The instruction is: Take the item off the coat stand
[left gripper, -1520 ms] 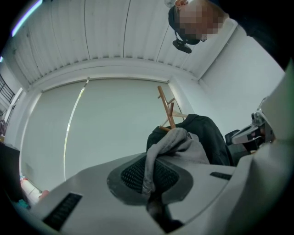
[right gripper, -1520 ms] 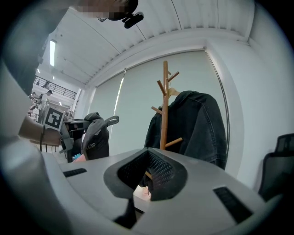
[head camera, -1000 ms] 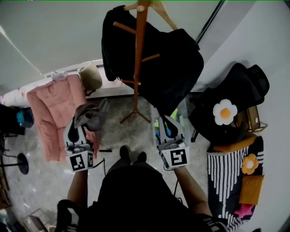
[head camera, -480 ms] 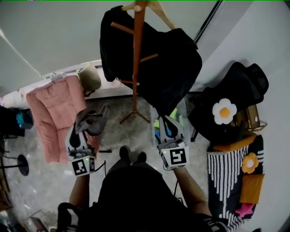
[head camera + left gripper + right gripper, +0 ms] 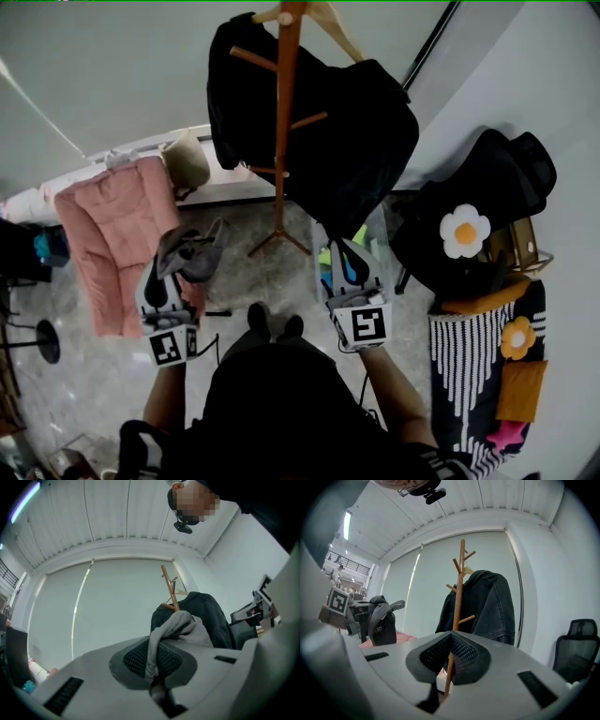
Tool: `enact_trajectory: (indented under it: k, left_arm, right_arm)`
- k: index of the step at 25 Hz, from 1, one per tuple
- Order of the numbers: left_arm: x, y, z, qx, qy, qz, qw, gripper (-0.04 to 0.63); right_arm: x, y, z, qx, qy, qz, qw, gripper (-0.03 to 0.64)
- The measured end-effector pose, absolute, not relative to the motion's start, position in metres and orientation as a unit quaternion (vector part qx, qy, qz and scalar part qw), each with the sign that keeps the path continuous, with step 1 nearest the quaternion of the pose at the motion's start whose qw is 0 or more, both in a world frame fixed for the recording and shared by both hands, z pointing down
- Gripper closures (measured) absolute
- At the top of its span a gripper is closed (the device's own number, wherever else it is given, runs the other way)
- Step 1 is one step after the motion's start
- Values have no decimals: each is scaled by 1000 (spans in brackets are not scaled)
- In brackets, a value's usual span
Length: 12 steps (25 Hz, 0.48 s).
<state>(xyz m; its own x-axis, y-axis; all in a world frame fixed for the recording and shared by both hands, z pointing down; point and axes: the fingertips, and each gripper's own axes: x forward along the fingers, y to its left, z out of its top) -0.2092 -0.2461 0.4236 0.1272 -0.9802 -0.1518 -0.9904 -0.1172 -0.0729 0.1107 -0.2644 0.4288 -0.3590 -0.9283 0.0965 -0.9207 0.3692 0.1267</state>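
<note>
Grey cap (image 5: 192, 251) pinched in the left claw (image 5: 172, 268); coat stand (image 5: 284, 122) apart.

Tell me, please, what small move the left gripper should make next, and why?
Probably carry the grey cap aside to set it down: the left gripper is shut on it, and it already hangs clear of the coat stand.

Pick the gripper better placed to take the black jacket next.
Right: the right gripper is empty and faces the black jacket on the coat stand; the left gripper is shut on a grey cap.
</note>
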Motion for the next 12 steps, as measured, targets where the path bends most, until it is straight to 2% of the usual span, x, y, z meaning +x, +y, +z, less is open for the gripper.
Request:
enact_trajectory:
  k: [12]
  left_arm:
    - [-208, -246, 421, -749, 656, 32, 87, 561]
  right_arm:
    - [109, -263, 425, 559, -825, -32, 76, 600]
